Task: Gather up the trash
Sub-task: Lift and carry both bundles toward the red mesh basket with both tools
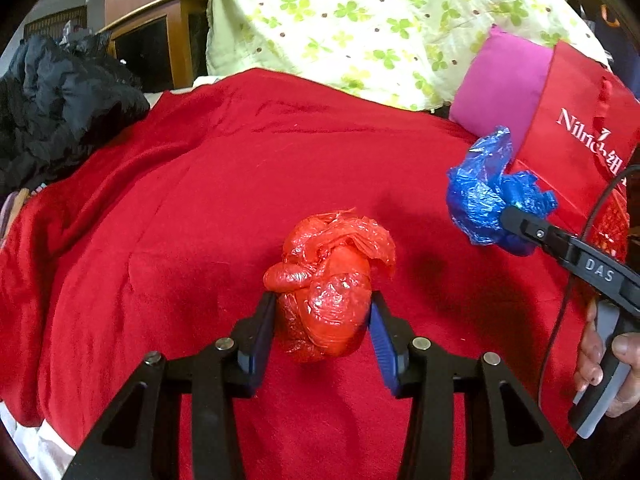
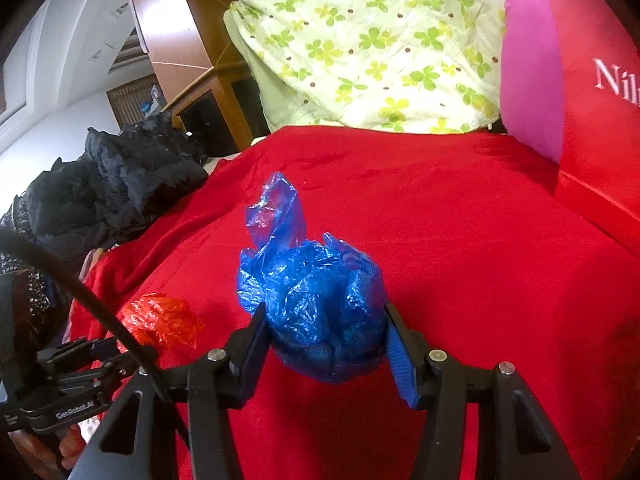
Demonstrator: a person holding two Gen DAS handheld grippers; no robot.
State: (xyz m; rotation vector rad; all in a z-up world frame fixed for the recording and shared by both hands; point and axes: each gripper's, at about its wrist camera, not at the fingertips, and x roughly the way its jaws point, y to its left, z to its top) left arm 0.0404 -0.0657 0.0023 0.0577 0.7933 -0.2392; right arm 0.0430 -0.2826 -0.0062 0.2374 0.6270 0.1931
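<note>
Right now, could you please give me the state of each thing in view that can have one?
left gripper: shut on the red plastic wad
red plastic wad: crumpled, held above the blanket
right gripper: shut on the blue plastic wad
blue plastic wad: crumpled, held above the blanket
red blanket: spread out, wrinkled
red paper bag: upright
black jacket: bunched up
</note>
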